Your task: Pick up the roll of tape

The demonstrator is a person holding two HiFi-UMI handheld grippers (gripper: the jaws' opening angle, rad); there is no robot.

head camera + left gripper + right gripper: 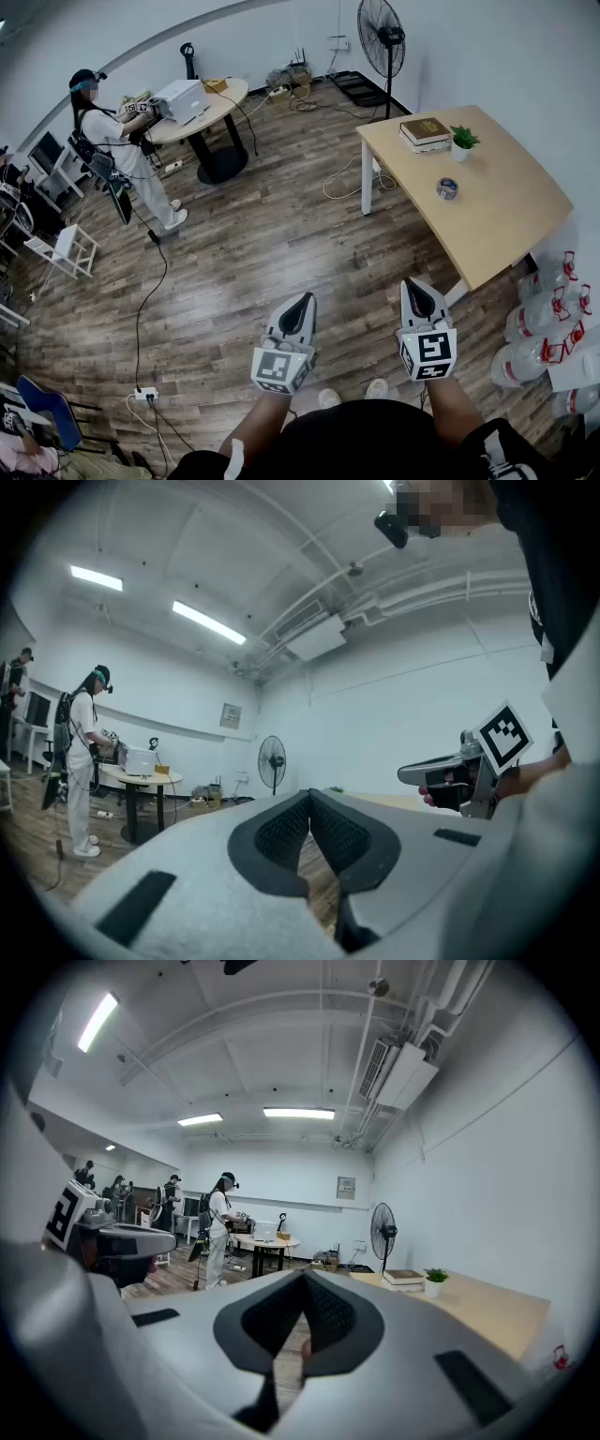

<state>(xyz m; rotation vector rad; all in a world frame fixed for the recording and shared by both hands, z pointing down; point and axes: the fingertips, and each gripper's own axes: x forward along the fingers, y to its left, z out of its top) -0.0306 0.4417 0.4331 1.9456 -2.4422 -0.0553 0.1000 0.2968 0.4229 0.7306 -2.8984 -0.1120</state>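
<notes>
Down at the left, over the wood-plank floor (244, 253), the left gripper (300, 305) holds its ribbed black pads pressed together on nothing, and the right gripper (415, 292) beside it is likewise closed and empty. Further right, the round roll of tape (447, 188) lies flat on the smooth, pale rectangular table (506, 234), well apart from both.

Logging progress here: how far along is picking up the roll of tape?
Nothing is done yet: the roll of tape lies untouched on the wooden table. In hand: the left tool and right tool, both shut and empty, hover over the floor, short of the table. Left: reach the tape, open, grip, lift.
</notes>
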